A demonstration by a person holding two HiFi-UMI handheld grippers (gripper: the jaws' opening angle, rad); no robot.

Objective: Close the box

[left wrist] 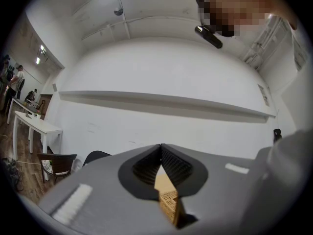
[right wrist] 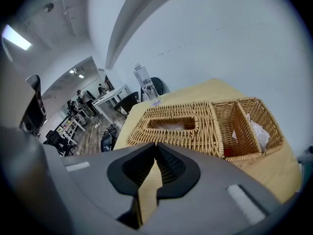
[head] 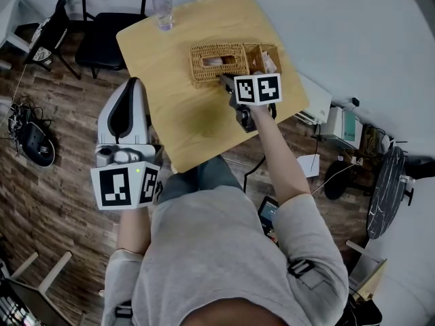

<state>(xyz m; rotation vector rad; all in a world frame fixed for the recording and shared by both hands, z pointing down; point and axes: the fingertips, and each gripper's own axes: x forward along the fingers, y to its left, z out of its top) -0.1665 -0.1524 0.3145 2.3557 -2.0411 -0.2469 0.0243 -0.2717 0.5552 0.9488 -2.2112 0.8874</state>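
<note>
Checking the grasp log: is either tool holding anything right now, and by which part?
Nothing is held: the left tool and the right tool are both shut and empty.

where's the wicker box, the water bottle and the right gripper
wicker box [right wrist: 203, 129]: right gripper view, on its woven lid
water bottle [head: 162, 7]: head view, on its clear body
right gripper [right wrist: 155, 147]: right gripper view, where its tips meet

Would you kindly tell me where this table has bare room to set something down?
Bare table: the near-left part, in front of the wicker box and left of the right gripper; also the strip between water bottle and box. Crowded: the far-right corner.
</note>
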